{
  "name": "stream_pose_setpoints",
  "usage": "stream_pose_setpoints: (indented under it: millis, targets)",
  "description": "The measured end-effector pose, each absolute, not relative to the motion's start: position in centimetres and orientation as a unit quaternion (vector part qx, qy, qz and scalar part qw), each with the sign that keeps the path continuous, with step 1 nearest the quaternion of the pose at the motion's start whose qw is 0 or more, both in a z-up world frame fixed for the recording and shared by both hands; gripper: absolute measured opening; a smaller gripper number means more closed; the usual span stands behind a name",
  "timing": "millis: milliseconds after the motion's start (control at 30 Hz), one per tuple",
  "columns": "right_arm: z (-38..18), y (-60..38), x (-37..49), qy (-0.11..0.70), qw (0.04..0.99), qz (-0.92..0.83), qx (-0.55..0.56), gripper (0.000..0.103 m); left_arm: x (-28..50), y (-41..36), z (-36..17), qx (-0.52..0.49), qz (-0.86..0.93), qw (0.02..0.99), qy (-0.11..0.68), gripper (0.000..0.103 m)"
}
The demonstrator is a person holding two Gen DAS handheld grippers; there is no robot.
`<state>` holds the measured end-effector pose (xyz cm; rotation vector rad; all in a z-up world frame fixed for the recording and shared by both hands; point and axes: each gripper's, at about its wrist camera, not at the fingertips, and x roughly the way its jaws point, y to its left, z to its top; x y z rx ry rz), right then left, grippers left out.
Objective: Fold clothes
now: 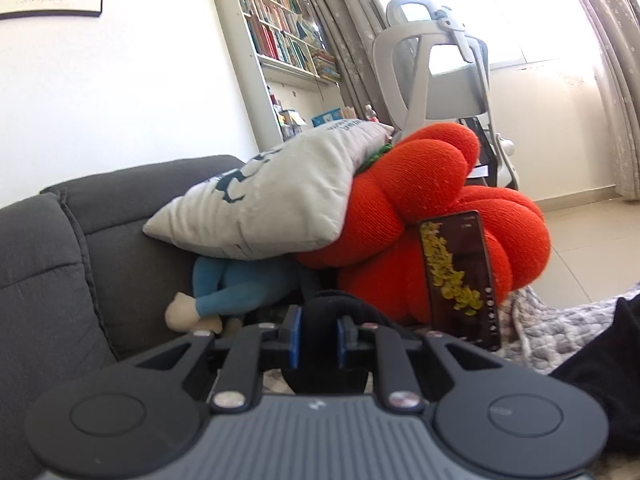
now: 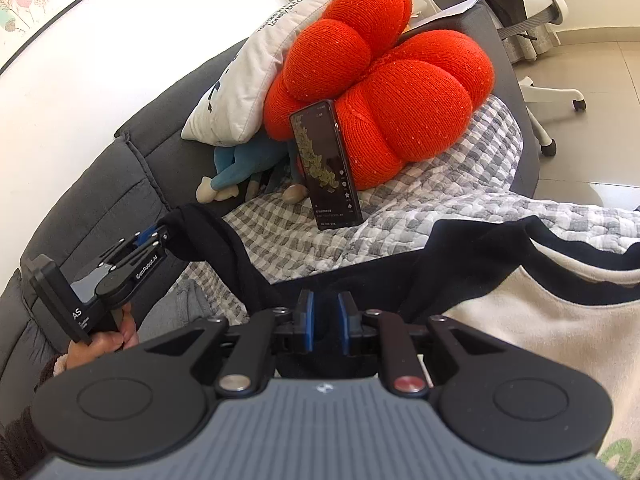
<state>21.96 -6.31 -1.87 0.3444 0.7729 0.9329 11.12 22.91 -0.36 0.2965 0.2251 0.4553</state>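
Both grippers pinch the black-and-cream sweatshirt (image 2: 500, 304) lying on the checked blanket (image 2: 400, 216) before the phone (image 2: 326, 164). The left gripper (image 2: 162, 236) raises a sleeve; the right gripper (image 2: 325, 316) anchors the body, probably for folding.

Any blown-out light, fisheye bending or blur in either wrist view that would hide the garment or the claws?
Left wrist view: the window is blown out, the bookshelf bows, and the left claw, shut on the black garment, stays sharp. Right wrist view: even light, the sofa curves strongly, and the right claw grips the garment clearly.
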Motion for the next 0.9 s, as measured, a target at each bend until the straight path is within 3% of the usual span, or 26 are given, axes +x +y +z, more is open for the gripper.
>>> stream_pose_setpoints:
  millis: [167,467,567,633,700,900]
  targets:
    - [-2.2,-5.9,21.9,0.368,0.805,0.438,0.156,0.018,11.4,24.5,-2.3,0.182,0.266,0.940,0.106,0.019]
    - [-3.3,-4.8,21.7,0.387,0.799,0.439,0.142,0.018,10.7,28.0,-4.7,0.108,0.281,0.924,0.234,0.027]
    - [-3.7,-4.0,21.5,0.398,0.794,0.441,0.132,0.019,10.1,29.2,-4.6,0.084,0.278,0.922,0.257,0.036]
    - [-3.8,-3.1,21.2,0.408,0.789,0.444,0.118,0.023,9.8,30.0,-4.4,0.081,0.283,0.918,0.266,0.038]
    - [-3.7,-1.9,20.8,0.415,0.785,0.449,0.097,0.037,9.6,30.9,-4.3,0.082,0.290,0.914,0.271,0.042]
    - [-2.3,2.3,19.4,0.414,0.778,0.473,0.030,0.037,9.4,33.5,-4.1,0.062,0.299,0.905,0.295,0.050]
